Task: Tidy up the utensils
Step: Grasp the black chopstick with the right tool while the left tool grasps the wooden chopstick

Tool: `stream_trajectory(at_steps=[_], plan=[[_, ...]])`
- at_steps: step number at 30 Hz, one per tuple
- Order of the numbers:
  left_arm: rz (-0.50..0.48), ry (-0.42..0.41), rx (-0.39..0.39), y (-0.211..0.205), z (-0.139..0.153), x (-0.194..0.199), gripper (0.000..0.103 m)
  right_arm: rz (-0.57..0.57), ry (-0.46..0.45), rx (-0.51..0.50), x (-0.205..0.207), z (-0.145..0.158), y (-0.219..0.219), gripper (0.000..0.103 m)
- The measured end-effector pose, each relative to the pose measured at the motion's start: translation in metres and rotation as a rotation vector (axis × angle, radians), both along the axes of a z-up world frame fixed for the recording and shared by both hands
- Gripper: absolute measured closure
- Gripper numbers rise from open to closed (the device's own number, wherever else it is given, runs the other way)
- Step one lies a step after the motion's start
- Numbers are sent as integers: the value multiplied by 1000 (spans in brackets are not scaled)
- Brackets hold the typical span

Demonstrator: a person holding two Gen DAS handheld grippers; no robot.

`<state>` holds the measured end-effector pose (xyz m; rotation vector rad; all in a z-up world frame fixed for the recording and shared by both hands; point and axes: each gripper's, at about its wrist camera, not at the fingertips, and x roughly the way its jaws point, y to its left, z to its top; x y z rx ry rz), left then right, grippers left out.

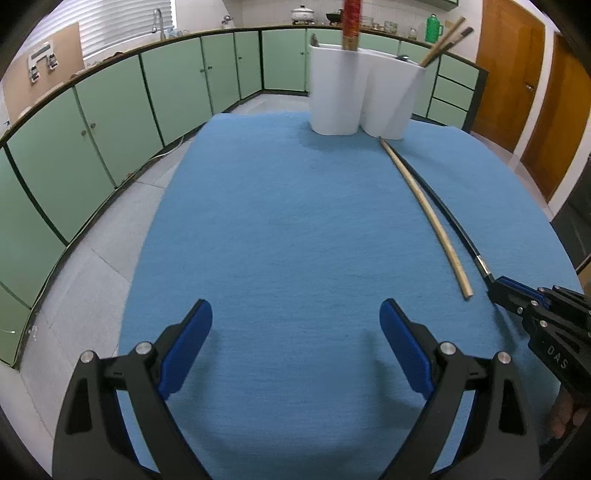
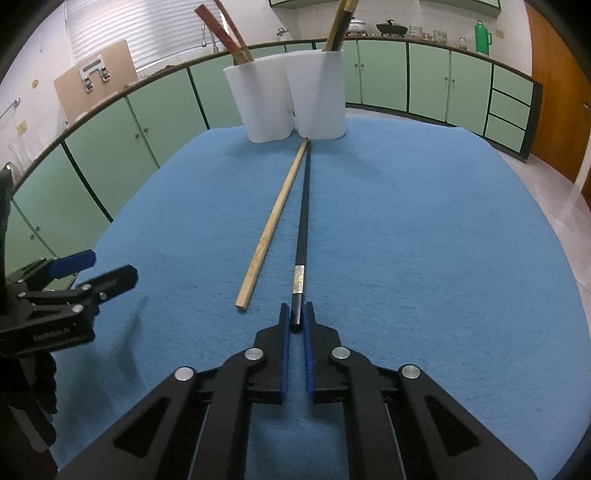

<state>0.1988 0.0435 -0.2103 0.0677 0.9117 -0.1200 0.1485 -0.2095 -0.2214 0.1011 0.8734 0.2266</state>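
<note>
R gripper (image 2: 295,317) is clamped on the very near end of the black chopstick (image 2: 303,221) lying ahead of it w/ the wooden chopstick (image 2: 271,221) just to its left, tips converging, so lifting may pivot/slip or drag the wooden one; L gripper (image 1: 295,321) apart, empty.

The wide middle of the blue-covered table (image 1: 280,229) is lying bare, giving the open left tongs (image 1: 295,317) free passage toward the far end. There the white two-cup holder (image 1: 364,88) is standing in the way, with red sticks (image 2: 225,33) and dark chopsticks (image 2: 340,26) poking above its rims. On the right, the wooden chopstick (image 2: 273,221) and the black chopstick (image 2: 303,221) are lying lengthwise, nearly touching at the holder's foot. The right tongs (image 2: 296,317), clamped on the black one's near end, are blocking the near right.
</note>
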Motion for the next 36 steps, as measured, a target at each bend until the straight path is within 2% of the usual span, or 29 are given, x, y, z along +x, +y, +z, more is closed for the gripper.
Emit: stream_trajectory(at_steps=[8,18,30,33,36], plan=[[-70,19,-50,-44,-5,-3,14,-73,-10,-6,-15,4,-38,96],[-94,26,-57,-90,-15,-5,31,-138,0,12,-19,1,-76,96],[-43,-5,-40,-104,-16,-3,61,-147,2,32,-16,-1,-83,96],[-39,-6,-46,-106,-16,-4,72,-147,2,32,-17,-1,-83,96],[-41,-8,-52,-113,-16,-5,88,-147,1,33,-17,-1,-83,96]])
